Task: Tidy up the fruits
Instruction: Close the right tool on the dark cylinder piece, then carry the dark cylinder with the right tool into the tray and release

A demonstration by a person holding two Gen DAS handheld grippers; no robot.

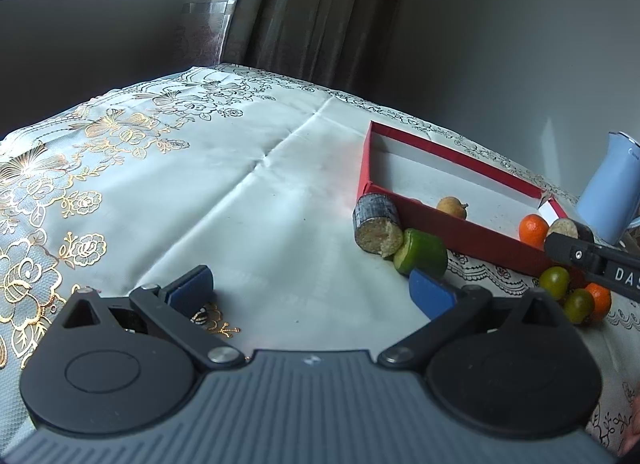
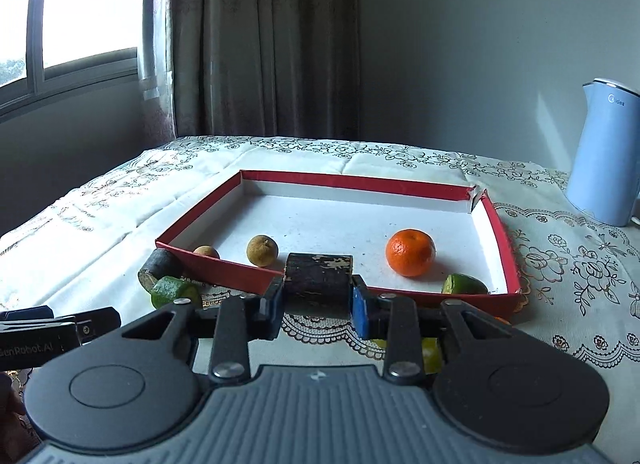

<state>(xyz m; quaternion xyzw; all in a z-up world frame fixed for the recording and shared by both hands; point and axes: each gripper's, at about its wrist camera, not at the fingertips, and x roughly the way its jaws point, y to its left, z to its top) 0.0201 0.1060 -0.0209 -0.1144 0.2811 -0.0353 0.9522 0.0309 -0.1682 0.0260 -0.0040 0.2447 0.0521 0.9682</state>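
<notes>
One dark cane piece (image 2: 319, 278) sits pinched sideways in the right gripper (image 2: 316, 306), just in front of the red tray (image 2: 496, 229). Left gripper (image 1: 312, 288) waits farther off, jaws spread wide and empty.

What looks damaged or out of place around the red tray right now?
The shallow red cardboard tray is torn at its far right corner: the walls have split apart and the flap leans outward. Also, a dark-skinned cut cane piece and a green cut piece lie outside on the tablecloth, against the tray's near left corner.
</notes>
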